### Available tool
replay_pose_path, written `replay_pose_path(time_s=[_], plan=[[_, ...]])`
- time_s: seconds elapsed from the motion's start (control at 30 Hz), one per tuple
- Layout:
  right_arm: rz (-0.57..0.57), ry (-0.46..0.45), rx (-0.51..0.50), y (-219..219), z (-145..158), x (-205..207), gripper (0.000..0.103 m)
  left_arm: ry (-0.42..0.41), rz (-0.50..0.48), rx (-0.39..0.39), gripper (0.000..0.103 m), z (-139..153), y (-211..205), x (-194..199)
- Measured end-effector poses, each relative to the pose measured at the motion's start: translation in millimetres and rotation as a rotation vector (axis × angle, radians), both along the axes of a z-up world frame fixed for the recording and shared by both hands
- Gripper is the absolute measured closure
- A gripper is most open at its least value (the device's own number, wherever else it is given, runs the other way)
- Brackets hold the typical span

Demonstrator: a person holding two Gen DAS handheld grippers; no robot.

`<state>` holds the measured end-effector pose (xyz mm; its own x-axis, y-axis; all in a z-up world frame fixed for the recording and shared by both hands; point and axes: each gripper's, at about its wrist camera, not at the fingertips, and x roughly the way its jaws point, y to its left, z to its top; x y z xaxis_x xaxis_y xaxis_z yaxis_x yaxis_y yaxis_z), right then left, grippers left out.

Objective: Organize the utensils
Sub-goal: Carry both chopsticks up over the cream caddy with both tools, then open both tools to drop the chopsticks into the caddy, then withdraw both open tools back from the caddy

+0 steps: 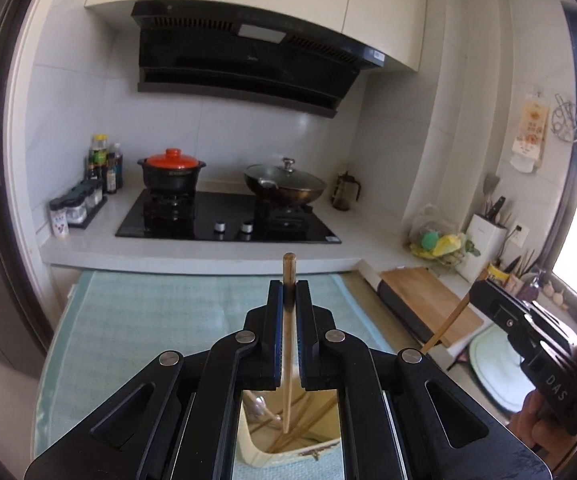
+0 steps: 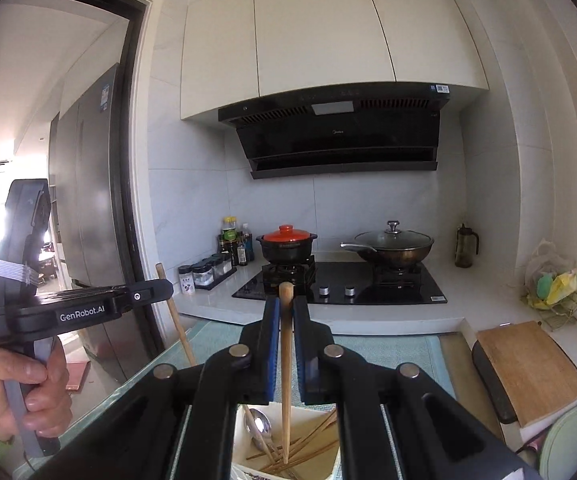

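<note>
My left gripper (image 1: 288, 286) is shut on a wooden chopstick (image 1: 288, 360) that stands nearly upright, its lower tip hanging over a cream utensil bin (image 1: 256, 456). My right gripper (image 2: 286, 300) is shut on a second chopstick (image 2: 286, 380), held the same way above the bin (image 2: 239, 440). In the bin lie a metal spoon (image 2: 258, 428) and several loose chopsticks (image 2: 312, 440). Each gripper shows in the other's view: the right gripper (image 1: 473, 296) at the right with its chopstick (image 1: 446, 328), the left gripper (image 2: 168, 292) at the left, held by a hand (image 2: 16, 384).
The bin stands on a teal mat (image 1: 148, 320). Behind it is a black hob (image 1: 228, 220) with a red-lidded pot (image 1: 170, 172) and a lidded wok (image 1: 284, 186). Spice jars (image 1: 76, 208) stand left, and a wooden cutting board (image 1: 428, 304) and a knife block (image 1: 484, 236) right.
</note>
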<state>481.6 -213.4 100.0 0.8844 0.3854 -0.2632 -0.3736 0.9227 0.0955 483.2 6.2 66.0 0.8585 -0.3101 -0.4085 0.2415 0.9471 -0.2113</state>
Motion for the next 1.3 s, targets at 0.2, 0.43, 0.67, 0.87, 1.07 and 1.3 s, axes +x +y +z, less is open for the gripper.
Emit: replay_pose_path(time_s=[0.2,0.43,0.67,0.87,1.07,1.3], plan=[[0.031,0.195,0.07,-2.6,-67.5,55.5,0.096,0.143,-0.012,0.046,0.099,-59.5,-16.9,41.3],[0.021,0.43,0.056,-1.8,-134.8,100.9,0.07,0.252,-0.008,0.126,0.05,-101.4,-28.2,52.0],[-0.062,0.295,0.014,-24.3,-96.6,60.9,0.037,0.069,0.07,0.164,0.003,-73.1,-11.1,-13.3],[-0.109,0.153,-0.084,-27.8,-64.6,-16.6,0.017,-0.015,0.175,0.201,0.0,-65.9,2.8,-79.7],[-0.099,0.061,-0.111,-18.8,-54.7,-96.2,0.011,0.028,0.276,0.234,0.0,-67.7,8.5,-124.6],[-0.066,0.062,-0.105,-5.1,-63.7,-144.3,0.0,0.032,0.308,0.266,0.0,-73.3,9.8,-162.2]])
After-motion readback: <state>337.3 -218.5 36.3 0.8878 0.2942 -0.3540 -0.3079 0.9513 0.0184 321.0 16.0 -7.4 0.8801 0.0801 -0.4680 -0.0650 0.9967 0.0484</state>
